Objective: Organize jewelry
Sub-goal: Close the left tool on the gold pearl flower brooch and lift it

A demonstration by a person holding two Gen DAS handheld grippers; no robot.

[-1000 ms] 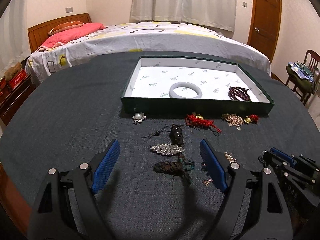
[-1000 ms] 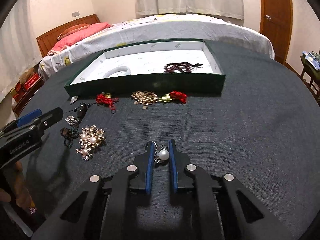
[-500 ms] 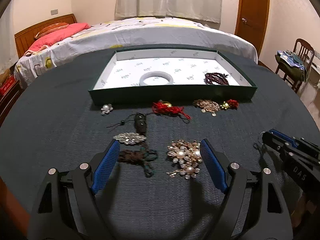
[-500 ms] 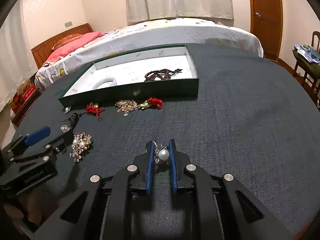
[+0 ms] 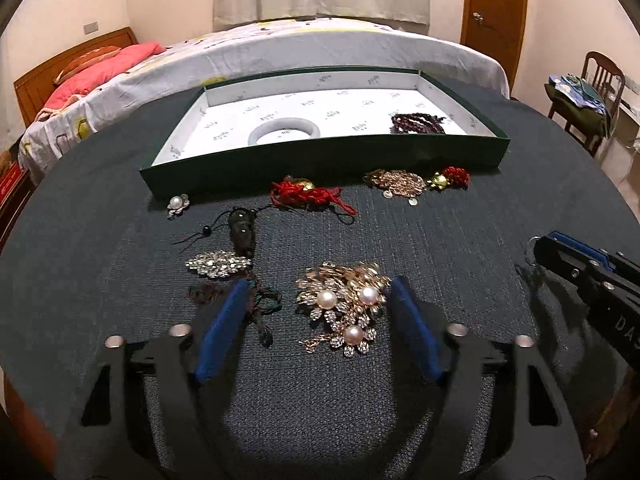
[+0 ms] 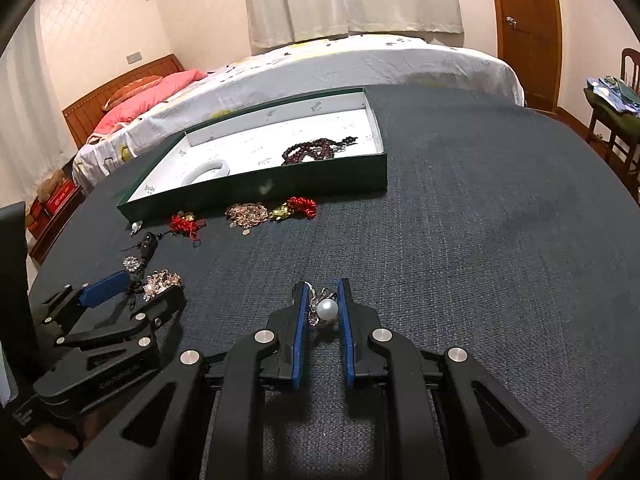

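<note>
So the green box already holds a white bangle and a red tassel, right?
Not quite. The green box holds the white bangle and a dark red bead string. The red tassel lies on the cloth outside it, as the left wrist view shows.

The left gripper (image 5: 316, 312) tilts downward, its jaws just narrowing yet apart. The right gripper (image 6: 322, 308) tilts downward too, jaws clamped.

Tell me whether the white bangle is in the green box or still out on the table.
In the box. The white bangle lies flat on the white lining inside the green box, left of the dark red beads.
</note>
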